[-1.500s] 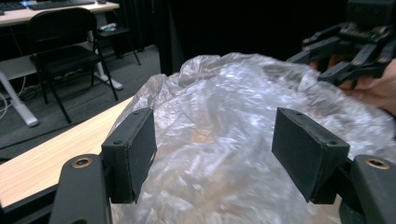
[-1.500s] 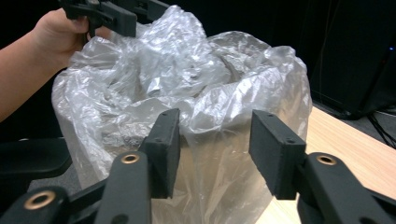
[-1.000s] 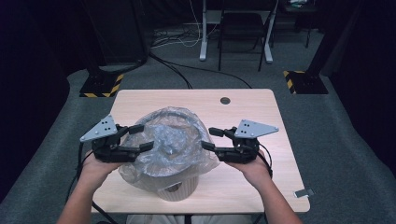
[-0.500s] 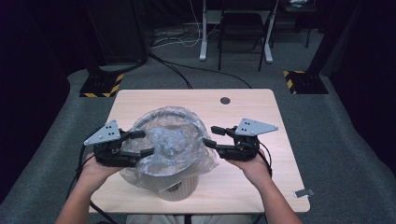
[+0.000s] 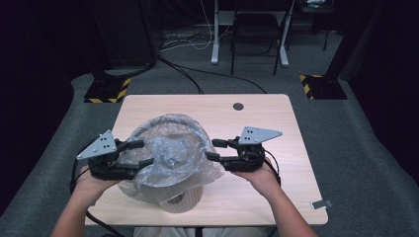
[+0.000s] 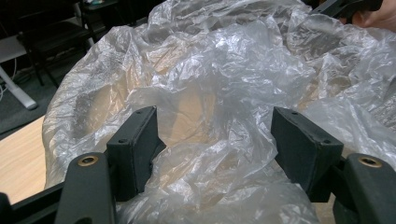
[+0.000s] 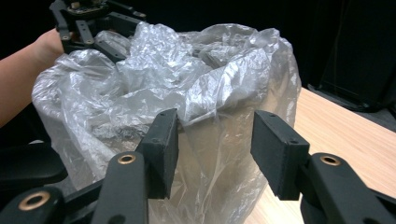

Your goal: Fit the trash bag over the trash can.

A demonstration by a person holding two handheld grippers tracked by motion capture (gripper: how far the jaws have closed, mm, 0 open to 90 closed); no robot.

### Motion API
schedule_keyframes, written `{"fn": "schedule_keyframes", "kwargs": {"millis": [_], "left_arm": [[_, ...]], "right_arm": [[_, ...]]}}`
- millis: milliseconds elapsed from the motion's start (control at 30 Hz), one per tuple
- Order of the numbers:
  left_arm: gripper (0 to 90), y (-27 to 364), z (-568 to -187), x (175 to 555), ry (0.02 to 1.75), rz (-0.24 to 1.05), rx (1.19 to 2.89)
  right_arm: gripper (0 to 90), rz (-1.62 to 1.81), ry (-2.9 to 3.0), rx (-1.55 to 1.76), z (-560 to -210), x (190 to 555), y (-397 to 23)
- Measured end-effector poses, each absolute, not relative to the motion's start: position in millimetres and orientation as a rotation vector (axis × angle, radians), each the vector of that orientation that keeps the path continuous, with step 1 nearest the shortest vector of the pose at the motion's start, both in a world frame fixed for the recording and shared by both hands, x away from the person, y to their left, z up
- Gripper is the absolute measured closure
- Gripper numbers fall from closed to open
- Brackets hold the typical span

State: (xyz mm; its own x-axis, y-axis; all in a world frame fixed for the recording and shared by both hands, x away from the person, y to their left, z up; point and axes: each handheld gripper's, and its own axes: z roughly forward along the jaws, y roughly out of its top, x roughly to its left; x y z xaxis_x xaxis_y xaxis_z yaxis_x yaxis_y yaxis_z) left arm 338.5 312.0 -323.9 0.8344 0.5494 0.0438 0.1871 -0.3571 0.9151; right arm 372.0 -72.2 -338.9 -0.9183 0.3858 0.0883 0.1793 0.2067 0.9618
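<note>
- The clear plastic bag (image 5: 170,150) sits over a pale round bin (image 5: 183,201) at the near edge of the table (image 5: 276,123); its film bulges above the rim and hangs loose on both sides.
- The left gripper (image 5: 141,154) stands at the bag's left side. Its jaws have just been closing a little, yet they are apart, with crumpled film between them and not pinched.
- The right gripper (image 5: 213,149) stands at the bag's right side. Its jaws have just been closing too; the film's edge is in the gap, and the pads (image 7: 166,149) do not press on it.
- I judge the risk is a poor bite: the film is thin and slippery, so it may slide out when the jaws shut.
- If one side pulls harder, the bag may tear or the light bin may tip off the near edge.
</note>
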Motion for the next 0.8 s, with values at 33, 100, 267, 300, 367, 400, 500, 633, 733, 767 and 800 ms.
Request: {"fn": "schedule_keyframes", "kwargs": {"millis": [33,100,267,300,367,400,500,633,733,767,800], "left_arm": [[32.7,315,-323,338,0.553,0.417,1.939],[32.6,318,-322,339,0.564,0.408,1.949],[29.9,322,-317,339,0.551,0.383,1.979],[28.6,323,-314,338,0.543,0.409,1.983],[27.4,327,-303,337,0.544,0.433,1.964],[26.6,328,-298,337,0.541,0.439,1.951],[26.1,326,-274,338,0.512,0.466,1.924],[26.5,301,-252,342,0.433,0.454,1.940],[27.2,280,-250,352,0.423,0.442,1.988],[27.5,275,-251,355,0.429,0.442,2.001],[27.7,271,-252,359,0.447,0.439,2.010]], "right_arm": [[50.1,1.797,2.305,0.542,-339,372,-70],[49.5,1.799,2.313,0.528,-339,372,-66],[47.4,1.802,2.326,0.523,-342,372,-61],[46.9,1.801,2.328,0.526,-342,372,-61],[46.7,1.790,2.331,0.533,-344,372,-62],[46.5,1.790,2.332,0.537,-345,372,-62],[46.3,1.782,2.334,0.538,-346,371,-63],[45.5,1.783,2.323,0.552,-345,370,-66],[45.1,1.787,2.311,0.563,-345,370,-68],[45.0,1.785,2.308,0.566,-344,370,-69],[44.9,1.784,2.304,0.571,-344,369,-70]]}}
